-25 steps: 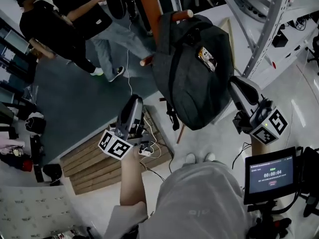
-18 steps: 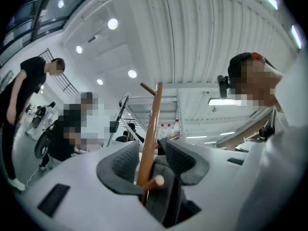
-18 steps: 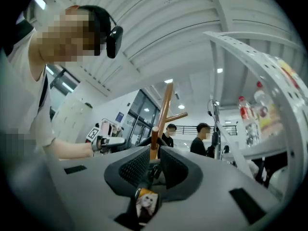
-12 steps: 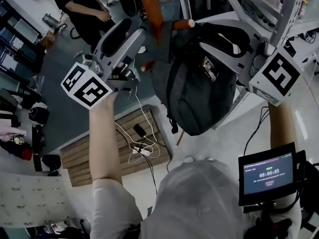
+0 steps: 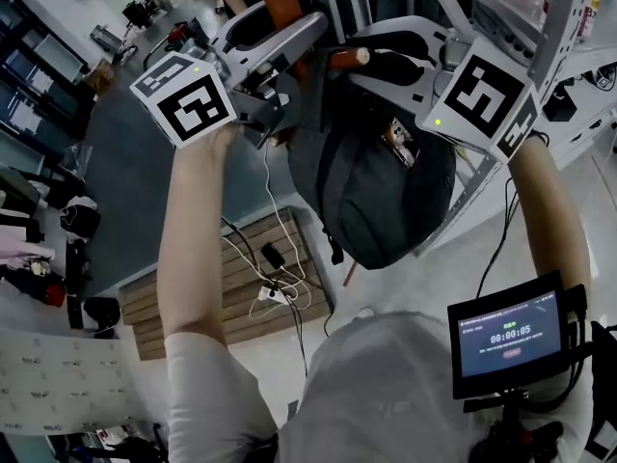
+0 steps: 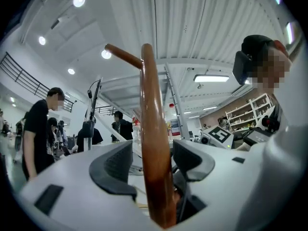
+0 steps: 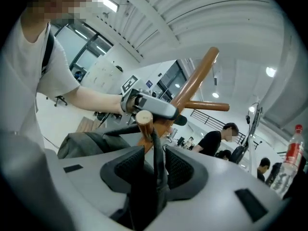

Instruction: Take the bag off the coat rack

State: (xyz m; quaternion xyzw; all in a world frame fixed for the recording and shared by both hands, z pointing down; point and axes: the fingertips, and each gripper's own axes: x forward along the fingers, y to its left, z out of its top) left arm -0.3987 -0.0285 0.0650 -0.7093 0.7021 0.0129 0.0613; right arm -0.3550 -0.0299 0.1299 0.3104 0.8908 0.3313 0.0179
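The dark grey backpack [image 5: 386,181] is found hanging from a peg [image 7: 143,118] of the wooden coat rack [image 6: 155,105], suspended by its carry loop [image 7: 157,146].

The left hand-held gripper [image 6: 154,150] is spread, its jaws having just been opening. The rack's post stands between them and no pressure on it is visible. The right hand-held gripper [image 7: 154,157] is likewise spread, its jaws also having just been opening. The carry loop runs between its pads, unclamped.

The backpack is judged soft, bulging and moderately heavy, and liable to sag and swing once freed. The webbing loop at the peg is considered the soundest purchase, to be pinched firmly and lifted over the peg's rounded end.
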